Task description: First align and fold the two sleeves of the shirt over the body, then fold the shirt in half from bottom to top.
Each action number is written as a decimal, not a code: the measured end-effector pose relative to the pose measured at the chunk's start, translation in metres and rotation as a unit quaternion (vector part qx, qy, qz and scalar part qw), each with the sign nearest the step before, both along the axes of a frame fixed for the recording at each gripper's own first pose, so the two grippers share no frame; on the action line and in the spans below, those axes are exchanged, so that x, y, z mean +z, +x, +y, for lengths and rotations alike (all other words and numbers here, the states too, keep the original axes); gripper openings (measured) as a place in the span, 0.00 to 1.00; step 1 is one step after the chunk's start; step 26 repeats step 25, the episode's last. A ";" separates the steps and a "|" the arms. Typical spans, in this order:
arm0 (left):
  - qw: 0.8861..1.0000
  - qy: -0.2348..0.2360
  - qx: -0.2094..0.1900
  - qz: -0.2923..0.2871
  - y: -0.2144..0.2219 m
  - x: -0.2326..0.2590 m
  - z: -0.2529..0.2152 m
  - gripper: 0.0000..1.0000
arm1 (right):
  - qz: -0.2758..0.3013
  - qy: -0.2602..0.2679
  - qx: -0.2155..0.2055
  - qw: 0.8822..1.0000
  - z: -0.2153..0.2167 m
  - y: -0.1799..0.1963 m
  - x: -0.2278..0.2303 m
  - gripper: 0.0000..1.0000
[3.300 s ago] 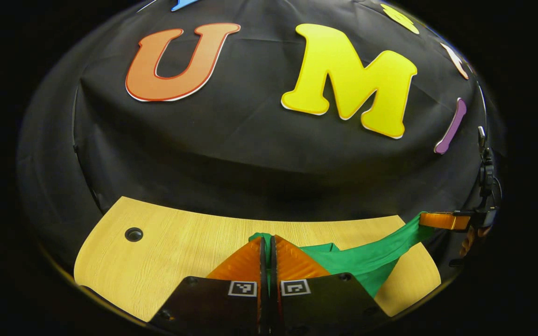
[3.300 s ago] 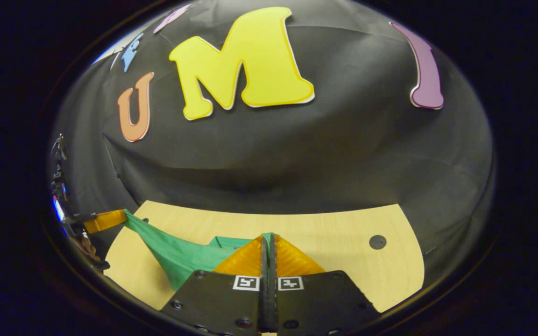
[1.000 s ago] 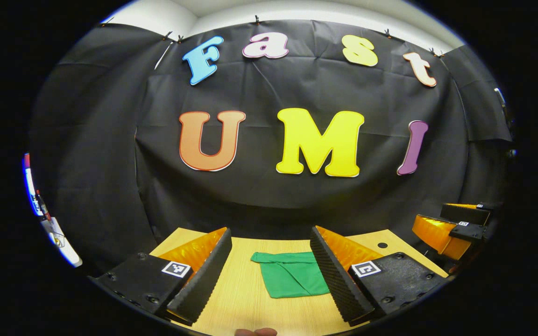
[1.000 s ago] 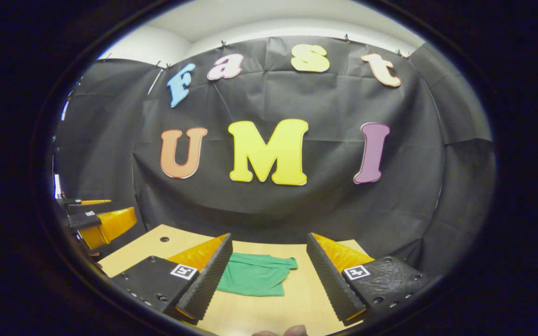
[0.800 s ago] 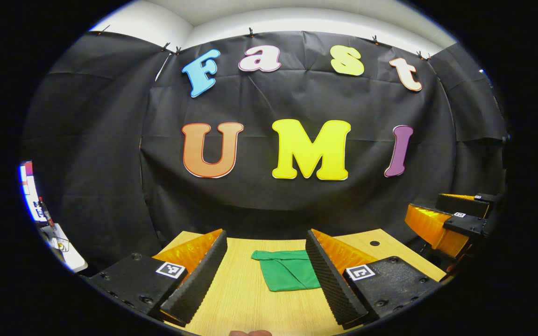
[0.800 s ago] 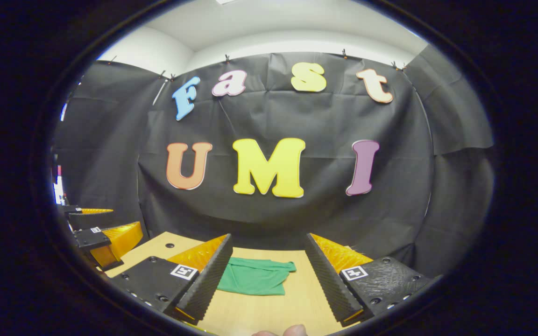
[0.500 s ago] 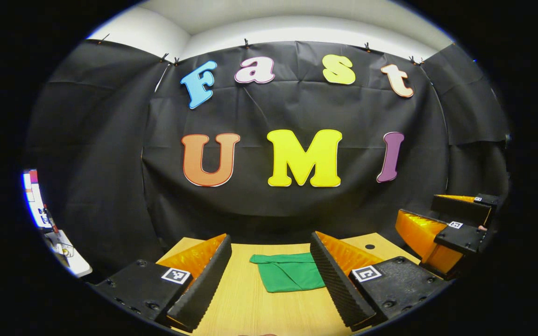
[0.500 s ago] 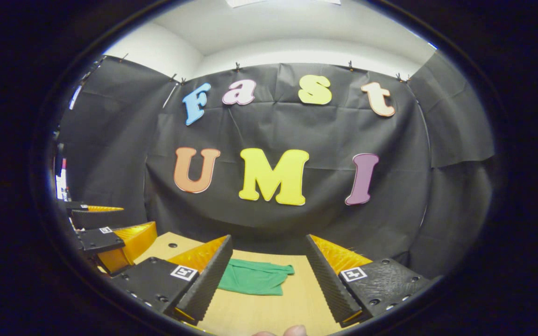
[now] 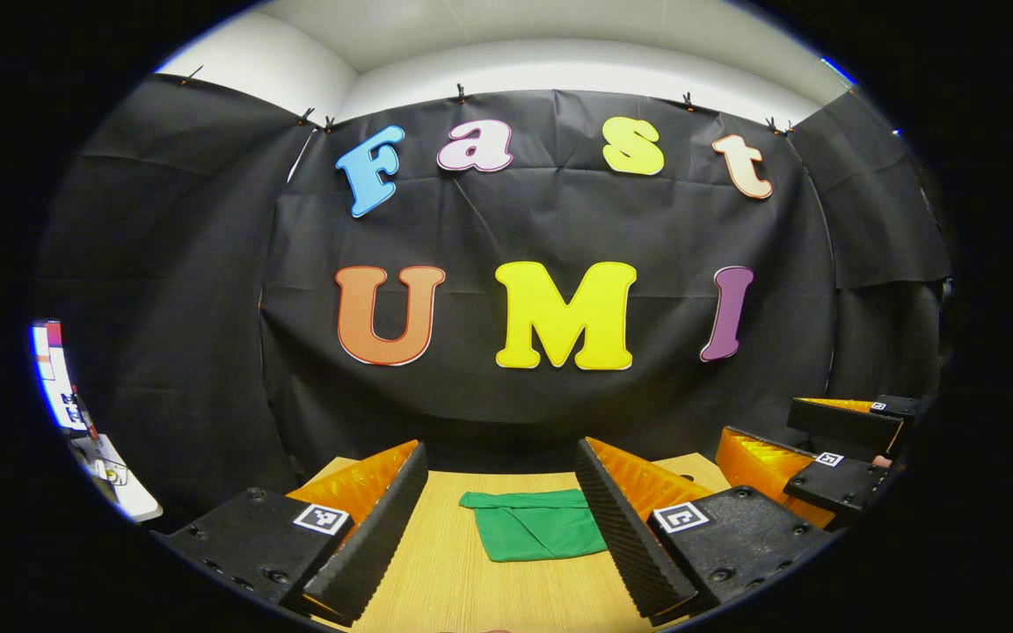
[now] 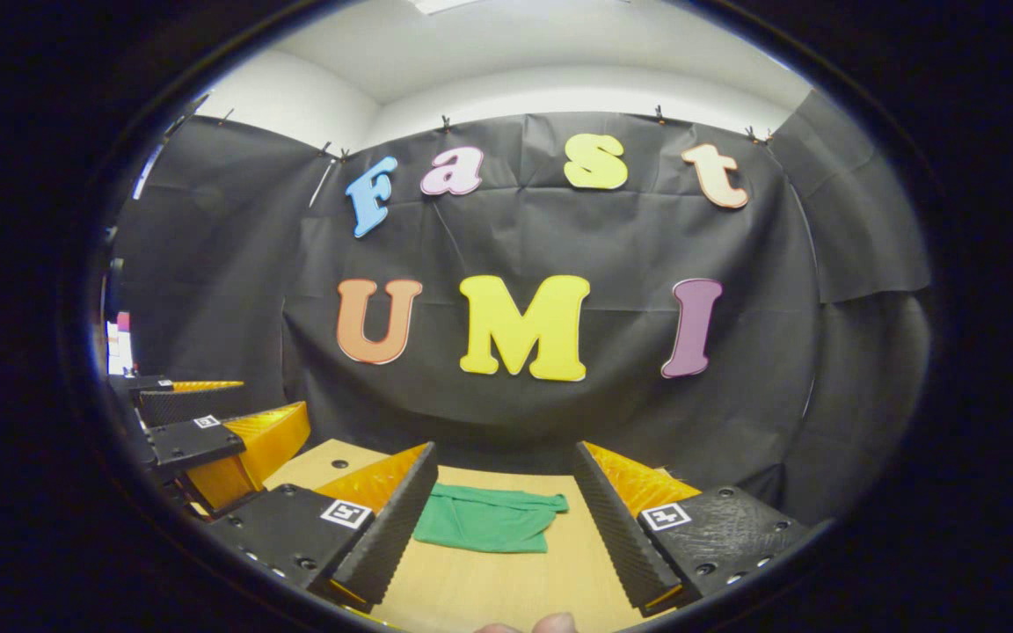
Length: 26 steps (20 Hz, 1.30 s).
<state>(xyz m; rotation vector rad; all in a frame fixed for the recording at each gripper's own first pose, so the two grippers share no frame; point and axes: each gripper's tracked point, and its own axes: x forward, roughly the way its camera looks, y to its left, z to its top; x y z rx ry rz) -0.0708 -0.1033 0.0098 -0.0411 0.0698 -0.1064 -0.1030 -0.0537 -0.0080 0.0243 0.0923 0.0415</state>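
Both hand-held grippers are raised off the bench (image 9: 454,589), spread wide, gripping nothing: the left hand-held gripper (image 9: 499,519) and the right hand-held gripper (image 10: 502,519). The folded green shirt (image 9: 537,525) lies flat ahead, between each pair of fingers, long axis left-right, about equally near both. The right gripper view catches a fingertip (image 10: 550,624) at the near edge.

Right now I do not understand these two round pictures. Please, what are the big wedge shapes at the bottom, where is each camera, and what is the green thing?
A person holds one two-finger gripper in each hand; no robot arm is involved. A camera sits on each gripper and looks forward along its fingers, the wedges at the bottom. One picture comes from the left gripper, the other from the right gripper. Both are open and hold nothing. The green thing is a shirt, folded into a small flat bundle on the wooden table, apart from both grippers.
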 end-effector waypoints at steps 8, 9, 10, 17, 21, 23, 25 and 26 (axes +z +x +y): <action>1.000 0.003 0.006 0.017 0.005 -0.008 0.002 1.00 | 0.002 0.007 0.001 1.000 -0.002 0.011 -0.003 0.96; 1.000 0.002 0.006 0.016 0.006 -0.007 0.002 1.00 | -0.002 0.006 0.000 1.000 -0.003 0.012 -0.002 0.96; 1.000 0.002 0.007 0.016 0.007 -0.008 0.002 1.00 | -0.006 0.005 -0.002 1.000 -0.005 0.013 0.000 0.96; 1.000 0.003 0.008 0.021 0.014 -0.012 -0.003 1.00 | 0.001 0.009 -0.006 1.000 -0.012 0.021 -0.008 0.96; 1.000 0.004 0.007 0.021 0.016 -0.013 -0.005 1.00 | -0.004 0.008 -0.005 1.000 -0.016 0.023 -0.006 0.96; 1.000 0.005 0.008 0.022 0.015 -0.012 -0.007 1.00 | -0.002 0.010 -0.002 1.000 -0.015 0.023 -0.007 0.96; 1.000 0.007 0.008 0.021 0.015 -0.012 -0.009 1.00 | -0.002 0.006 -0.002 1.000 -0.018 0.024 -0.008 0.95; 1.000 0.007 0.008 0.021 0.015 -0.012 -0.009 1.00 | -0.002 0.006 -0.002 1.000 -0.018 0.024 -0.008 0.95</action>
